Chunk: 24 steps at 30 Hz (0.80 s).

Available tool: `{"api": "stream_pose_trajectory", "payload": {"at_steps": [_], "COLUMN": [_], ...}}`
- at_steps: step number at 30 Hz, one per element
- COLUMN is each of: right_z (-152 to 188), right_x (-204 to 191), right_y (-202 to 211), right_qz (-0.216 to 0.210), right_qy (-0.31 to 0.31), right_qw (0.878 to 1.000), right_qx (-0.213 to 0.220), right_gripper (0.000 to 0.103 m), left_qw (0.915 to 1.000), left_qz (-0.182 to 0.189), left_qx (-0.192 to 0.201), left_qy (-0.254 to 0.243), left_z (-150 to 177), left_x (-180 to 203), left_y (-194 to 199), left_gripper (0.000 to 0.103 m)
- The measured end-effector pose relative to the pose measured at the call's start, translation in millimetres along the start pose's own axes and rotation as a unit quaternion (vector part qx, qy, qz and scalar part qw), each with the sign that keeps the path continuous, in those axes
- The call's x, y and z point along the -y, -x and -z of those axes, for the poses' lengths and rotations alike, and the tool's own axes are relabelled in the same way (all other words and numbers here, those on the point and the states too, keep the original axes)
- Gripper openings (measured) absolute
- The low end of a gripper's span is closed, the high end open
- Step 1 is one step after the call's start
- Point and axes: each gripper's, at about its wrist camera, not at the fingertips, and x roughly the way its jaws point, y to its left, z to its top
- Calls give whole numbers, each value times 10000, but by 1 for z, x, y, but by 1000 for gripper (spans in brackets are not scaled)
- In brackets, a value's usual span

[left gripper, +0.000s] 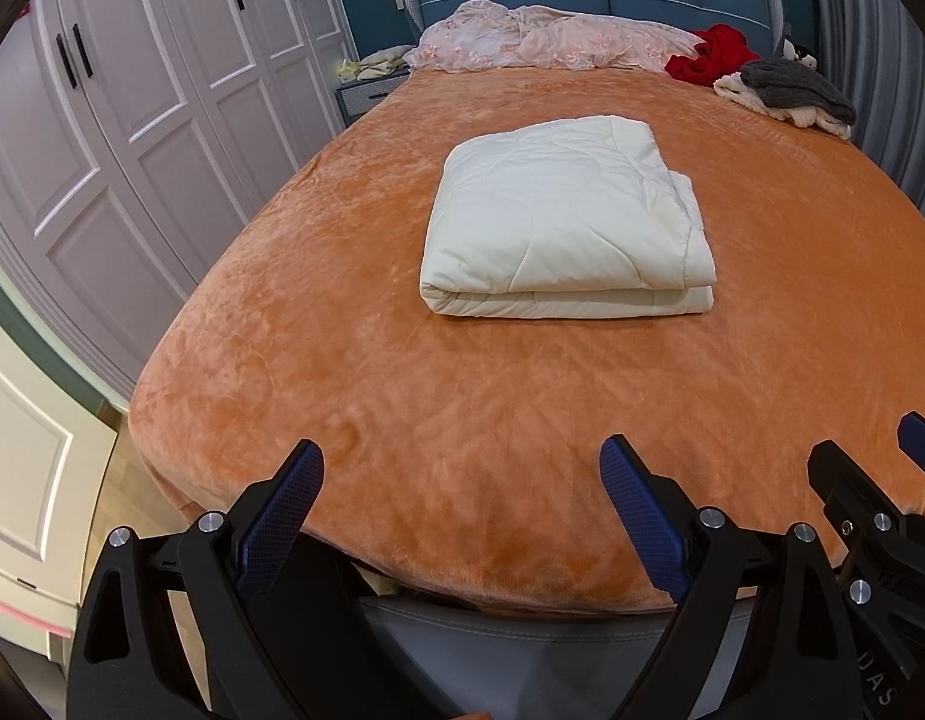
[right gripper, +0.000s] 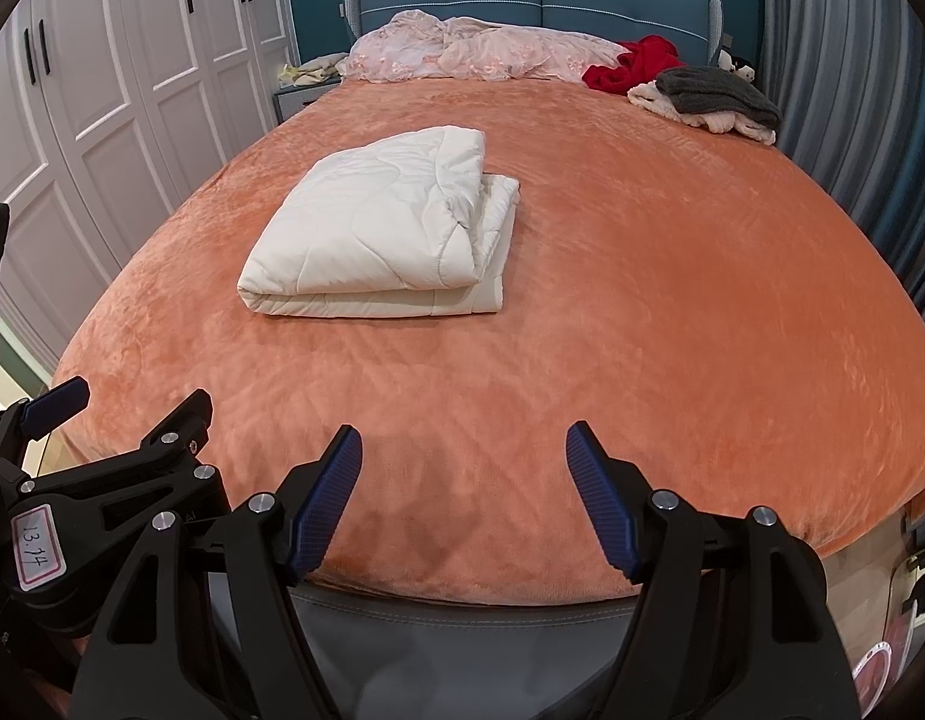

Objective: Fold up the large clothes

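Observation:
A cream quilt [left gripper: 567, 219] [right gripper: 384, 234] lies folded into a thick rectangle on the middle of the orange bed cover [left gripper: 462, 408] [right gripper: 642, 312]. My left gripper [left gripper: 462, 468] hovers over the foot edge of the bed, well short of the quilt, jaws wide apart and empty. My right gripper [right gripper: 465, 450] hangs beside it at the same edge, also open with nothing between its blue pads [right gripper: 600, 498]. Each gripper shows at the side of the other's view.
At the head of the bed lie a pink floral cover [left gripper: 540, 36], a red garment [left gripper: 711, 54] and a grey and cream pile [left gripper: 792, 90]. White wardrobe doors [left gripper: 132, 120] line the left side. Grey curtains [right gripper: 852, 90] hang at the right.

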Motion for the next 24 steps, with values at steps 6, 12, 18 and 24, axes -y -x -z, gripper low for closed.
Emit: {"api": "stream_pose_trajectory", "payload": {"at_steps": [6,12,18,24], "right_z": [0,0,1,1], "right_x": [-1,-1,-3,-2], "right_y": [1,1,2,2], "right_qz": [1,6,13,29], "right_qy": [0,1,-6,11], "right_qw": [10000,10000,10000,10000], "right_qx": [-2,1,-13,-10], "right_gripper": [68,68,68,68], "left_qw": [10000,10000,10000,9998], "left_qz": [1,10,12,133], "left_qx": [3,2,8,-40], "left_qy": [-4,-6,-10,115], "left_z": [0,0,0,4], "left_x": [-1,-1,-1,-2], "left_y": [0,0,0,-2], "left_gripper": [90,90,90,89]}}
